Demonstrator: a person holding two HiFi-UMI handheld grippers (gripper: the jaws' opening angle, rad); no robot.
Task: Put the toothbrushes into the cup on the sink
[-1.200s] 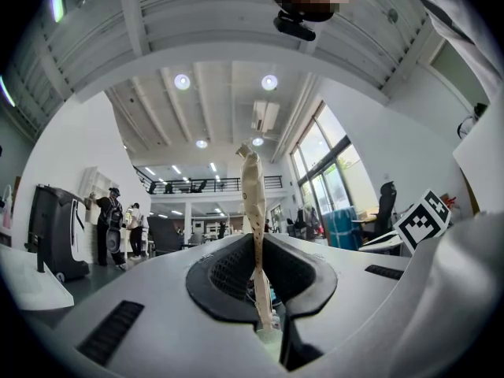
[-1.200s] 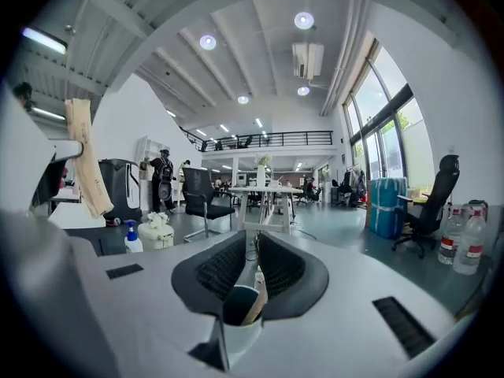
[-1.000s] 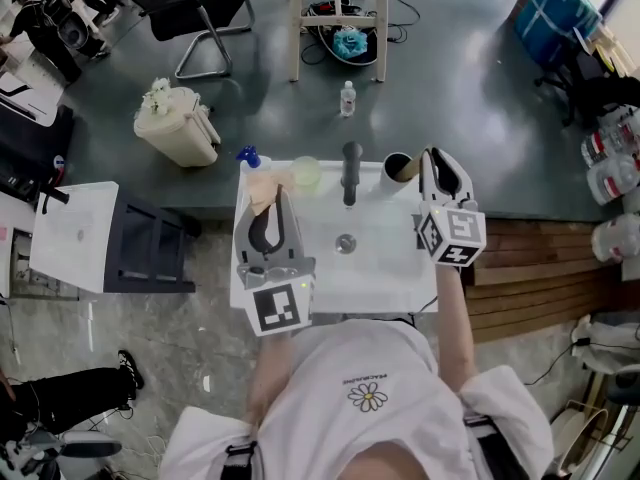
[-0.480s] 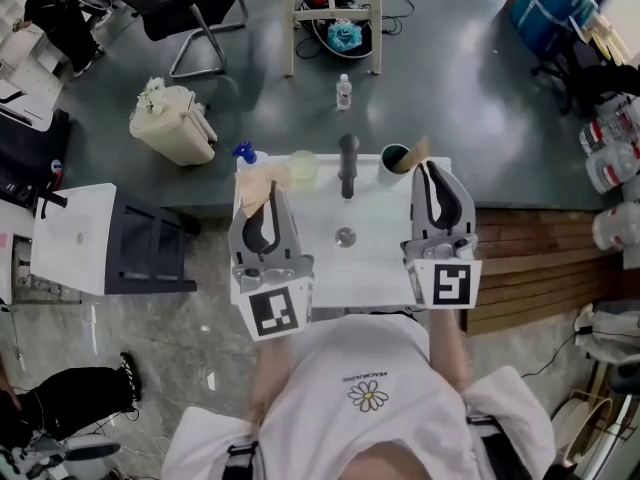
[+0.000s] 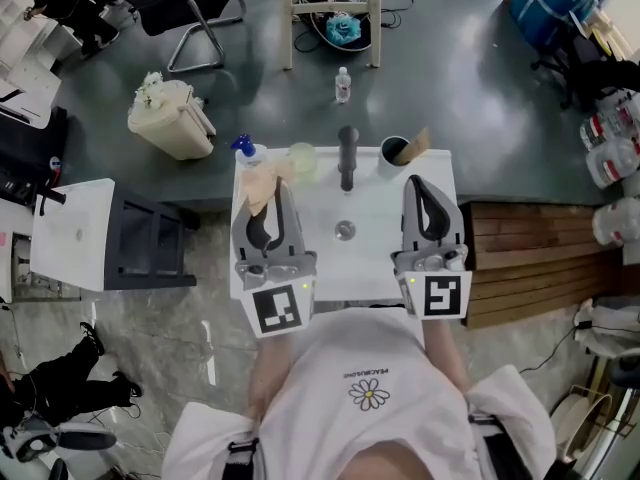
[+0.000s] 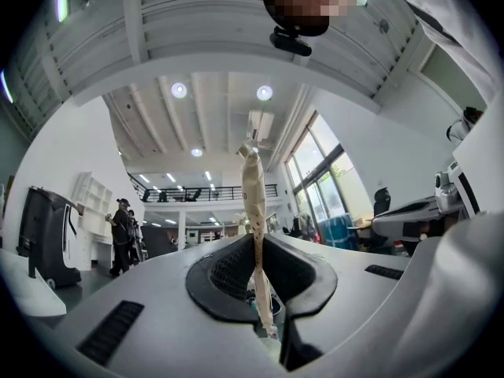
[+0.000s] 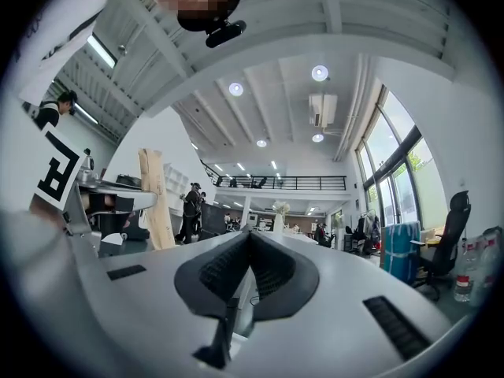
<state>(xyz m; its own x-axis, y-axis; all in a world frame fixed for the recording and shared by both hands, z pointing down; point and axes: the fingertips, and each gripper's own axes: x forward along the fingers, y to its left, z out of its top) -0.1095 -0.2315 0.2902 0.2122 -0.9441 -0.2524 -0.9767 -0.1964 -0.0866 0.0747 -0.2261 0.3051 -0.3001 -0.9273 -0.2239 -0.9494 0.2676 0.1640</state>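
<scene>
In the head view a white sink (image 5: 375,253) carries a black faucet (image 5: 347,158) and a dark cup (image 5: 392,152) at its back right corner. A tan toothbrush (image 5: 416,145) leans out of that cup. My left gripper (image 5: 274,196) hangs over the sink's left side, shut on a second tan toothbrush (image 5: 259,182). In the left gripper view that toothbrush (image 6: 253,203) stands pinched between the jaws of the left gripper (image 6: 257,241). My right gripper (image 5: 420,186) is over the sink's right side, short of the cup, shut and empty. The right gripper view shows its jaws (image 7: 250,236) closed on nothing.
A pale green cup (image 5: 303,160) and a blue-topped pump bottle (image 5: 246,152) stand at the sink's back left. A water bottle (image 5: 342,85) and a cream bin (image 5: 168,120) are on the floor behind. A white cabinet (image 5: 85,236) is left, wooden decking (image 5: 515,258) right.
My right gripper has drawn back from the cup toward the person, and a toothbrush now stands in the cup. The left gripper has stayed put with its toothbrush.
</scene>
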